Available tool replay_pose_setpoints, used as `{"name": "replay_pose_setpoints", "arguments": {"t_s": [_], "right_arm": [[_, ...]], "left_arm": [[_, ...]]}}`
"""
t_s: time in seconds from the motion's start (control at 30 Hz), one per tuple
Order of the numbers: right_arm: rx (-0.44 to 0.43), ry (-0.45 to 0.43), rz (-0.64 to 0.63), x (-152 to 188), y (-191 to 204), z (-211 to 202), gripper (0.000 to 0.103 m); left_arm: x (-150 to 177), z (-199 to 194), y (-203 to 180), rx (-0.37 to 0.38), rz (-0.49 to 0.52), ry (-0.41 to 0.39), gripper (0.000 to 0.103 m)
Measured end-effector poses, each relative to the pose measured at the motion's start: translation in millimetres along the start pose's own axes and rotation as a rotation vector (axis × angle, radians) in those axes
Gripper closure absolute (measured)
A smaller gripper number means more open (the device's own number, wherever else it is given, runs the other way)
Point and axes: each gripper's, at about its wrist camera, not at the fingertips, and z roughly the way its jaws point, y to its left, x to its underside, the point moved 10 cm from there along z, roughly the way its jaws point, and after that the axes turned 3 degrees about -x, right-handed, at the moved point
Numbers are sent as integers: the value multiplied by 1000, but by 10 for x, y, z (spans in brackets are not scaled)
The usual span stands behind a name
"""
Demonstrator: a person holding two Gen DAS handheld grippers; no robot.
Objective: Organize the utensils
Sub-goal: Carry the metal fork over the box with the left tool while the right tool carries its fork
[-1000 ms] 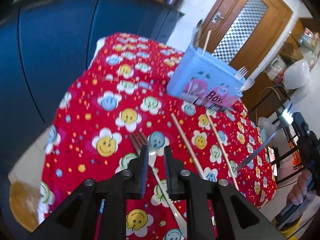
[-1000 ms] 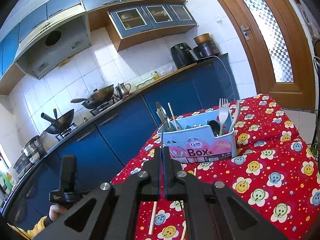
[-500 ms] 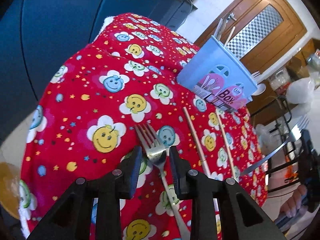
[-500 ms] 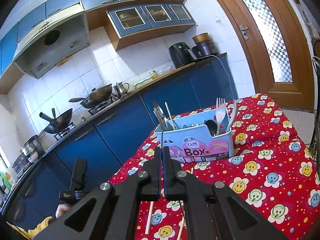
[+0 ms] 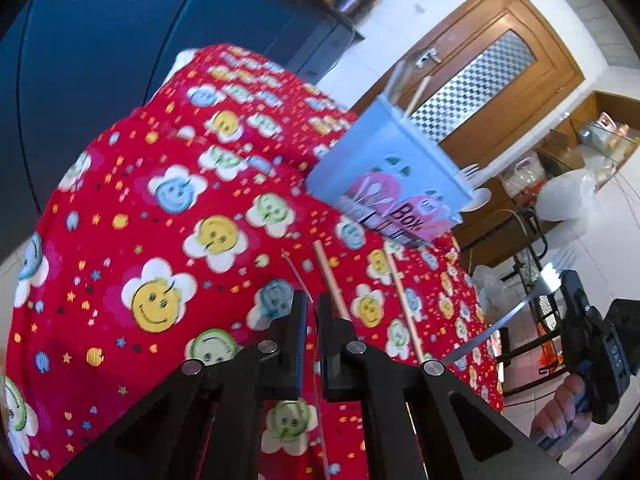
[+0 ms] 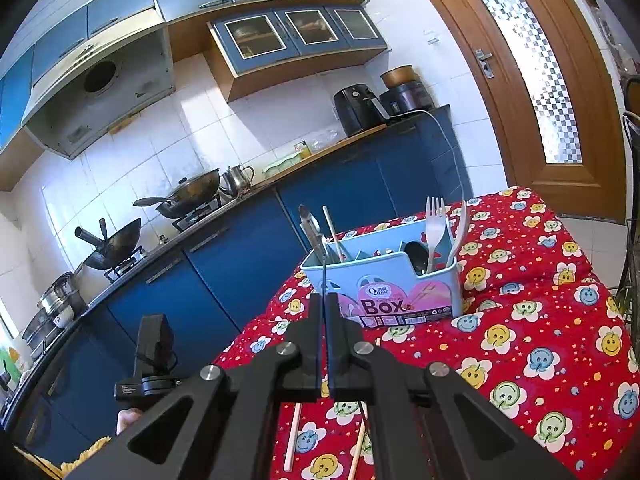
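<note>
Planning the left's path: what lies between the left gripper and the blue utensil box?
Left wrist view: two wooden chopsticks lie on the red cloth between the left gripper and the box; nothing else shows there.

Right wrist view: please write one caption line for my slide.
Shut tongs holding a thin metal utensil before the blue utensil box on a red tablecloth.

Blue cabinets [image 6: 224,280], white tiled wall [image 6: 208,140], wooden door [image 6: 532,92].

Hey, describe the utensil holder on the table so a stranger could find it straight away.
Find the table under the red smiley-flower cloth. Near its kitchen-counter end stands the light blue plastic box. It is the only container there, marked by a pink label reading "Box" and a white fork sticking up.
</note>
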Motion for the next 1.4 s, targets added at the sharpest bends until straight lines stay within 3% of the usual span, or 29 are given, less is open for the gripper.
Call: {"name": "replay_pose_setpoints", "arguments": {"t_s": [0.37, 0.67, 1.1, 1.4], "right_arm": [[6, -49, -31, -213, 47, -91, 101], [30, -83, -67, -540, -2, -32, 101], [82, -145, -110, -1229, -275, 295, 101], [108, -160, -121, -1383, -531, 622, 101]], "left_arm": [[-342, -517, -566, 27, 142, -202, 102], [-965, -711, -1142, 70, 228, -361, 102], [-2007, -603, -1715, 73, 276, -557, 102], [-2104, -186, -1660, 8, 315, -594, 102]]}}
